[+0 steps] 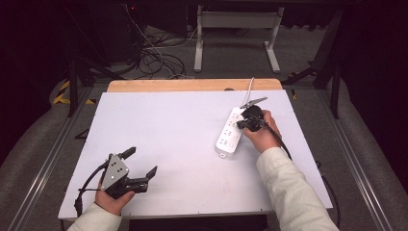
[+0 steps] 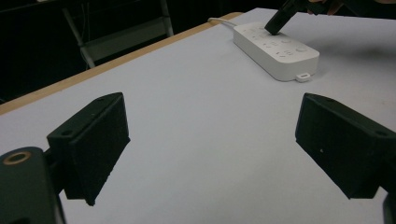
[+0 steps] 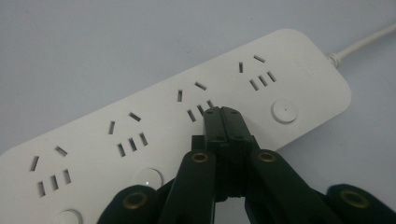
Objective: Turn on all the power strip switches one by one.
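From my remote station I see a white power strip [image 1: 230, 133] lying on the right half of the white desk [image 1: 168, 139], its white cord [image 1: 250, 86] running off the far edge over the wooden strip. No brand name or lettering is readable on its face; the right gripper view gives me only socket slots in four groups and round buttons [image 3: 284, 111] beside them. There are no containers on the desk.

My right tool [image 1: 243, 121] stands over the far part of the strip, jaws pressed together with nothing between them. In the right gripper view the joined tips [image 3: 223, 122] come down on the strip's top face, just beside the slots of the second socket group from the cord end and near the round button there; I cannot tell whether they actually touch the plastic. The left gripper view shows the same dark tip [image 2: 275, 25] meeting the strip's upper face at its far end.

My left tool [image 1: 142, 166] rests low over the near left corner of the desk, well apart from the strip, its jaws spread wide and holding nothing. Through that gap in the left gripper view, bare desk stretches away to the strip [image 2: 275, 49] at upper right, a small tab jutting from its near end.

A light-coloured sleeve [image 1: 288, 192] covers the right forearm.
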`<state>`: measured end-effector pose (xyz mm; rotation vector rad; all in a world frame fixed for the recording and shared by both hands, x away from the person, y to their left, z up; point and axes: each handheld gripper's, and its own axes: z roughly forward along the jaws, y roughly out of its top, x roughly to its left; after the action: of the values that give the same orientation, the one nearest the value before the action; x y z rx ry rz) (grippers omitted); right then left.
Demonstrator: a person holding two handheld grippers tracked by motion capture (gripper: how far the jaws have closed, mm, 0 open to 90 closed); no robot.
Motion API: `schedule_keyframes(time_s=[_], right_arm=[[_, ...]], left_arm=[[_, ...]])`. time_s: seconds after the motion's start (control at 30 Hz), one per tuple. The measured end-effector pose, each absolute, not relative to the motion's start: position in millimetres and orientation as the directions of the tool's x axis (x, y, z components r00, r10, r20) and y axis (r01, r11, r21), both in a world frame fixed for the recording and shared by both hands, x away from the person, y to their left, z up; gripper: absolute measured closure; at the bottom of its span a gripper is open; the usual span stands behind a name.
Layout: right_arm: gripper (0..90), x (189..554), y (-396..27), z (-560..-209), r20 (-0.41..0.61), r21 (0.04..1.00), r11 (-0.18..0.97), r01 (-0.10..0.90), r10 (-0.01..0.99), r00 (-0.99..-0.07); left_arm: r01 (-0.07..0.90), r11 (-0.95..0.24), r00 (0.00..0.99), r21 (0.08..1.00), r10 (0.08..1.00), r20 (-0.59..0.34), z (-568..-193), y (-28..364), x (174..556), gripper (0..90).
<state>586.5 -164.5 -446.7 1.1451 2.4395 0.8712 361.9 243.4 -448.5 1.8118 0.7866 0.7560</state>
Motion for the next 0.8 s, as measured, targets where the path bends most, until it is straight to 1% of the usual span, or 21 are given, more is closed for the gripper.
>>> schedule_keyframes(time_s=[0.43, 0.47, 0.5, 0.53, 0.57, 0.6, 0.63, 0.7, 0.8], right_arm=[[90.0, 586.6, -166.5, -448.0, 0.010, 0.646, 0.468, 0.603, 0.785, -0.620], [90.0, 586.2, -165.7, -443.7, -0.020, 0.651, 0.495, 0.576, 0.769, -0.639], [90.0, 586.2, -165.7, -443.7, -0.020, 0.651, 0.495, 0.576, 0.769, -0.639], [90.0, 582.9, -165.7, -438.5, -0.082, 0.674, 0.509, 0.536, 0.772, -0.630], [90.0, 579.8, -167.4, -432.1, -0.087, 0.727, 0.477, 0.495, 0.778, -0.622], [90.0, 578.7, -169.5, -426.3, -0.062, 0.760, 0.439, 0.479, 0.782, -0.620], [90.0, 579.0, -170.0, -422.8, -0.035, 0.770, 0.419, 0.482, 0.780, -0.624], [90.0, 578.9, -168.7, -419.4, -0.069, 0.759, 0.452, 0.468, 0.771, -0.633], [90.0, 579.5, -169.8, -418.1, -0.063, 0.760, 0.448, 0.471, 0.772, -0.632]], left_arm=[[0.178, -0.307, 0.596, 0.935, 0.790, 0.146, -448.4, 243.6, 362.2, 10.2], [0.177, -0.307, 0.594, 0.935, 0.791, 0.147, -448.2, 244.0, 362.4, 10.2], [0.179, -0.306, 0.596, 0.935, 0.790, 0.145, -448.3, 244.2, 362.4, 10.2], [0.178, -0.307, 0.595, 0.935, 0.790, 0.146, -448.3, 244.4, 362.6, 10.2], [0.177, -0.306, 0.594, 0.935, 0.791, 0.147, -448.3, 244.7, 363.0, 10.2], [0.180, -0.301, 0.593, 0.936, 0.792, 0.141, -448.5, 244.6, 363.4, 10.2], [0.184, -0.301, 0.595, 0.936, 0.792, 0.137, -448.7, 244.4, 363.8, 10.2], [0.184, -0.302, 0.597, 0.935, 0.791, 0.138, -449.0, 243.8, 364.1, 10.2], [0.183, -0.303, 0.596, 0.935, 0.791, 0.140, -448.7, 244.1, 363.6, 10.2]])
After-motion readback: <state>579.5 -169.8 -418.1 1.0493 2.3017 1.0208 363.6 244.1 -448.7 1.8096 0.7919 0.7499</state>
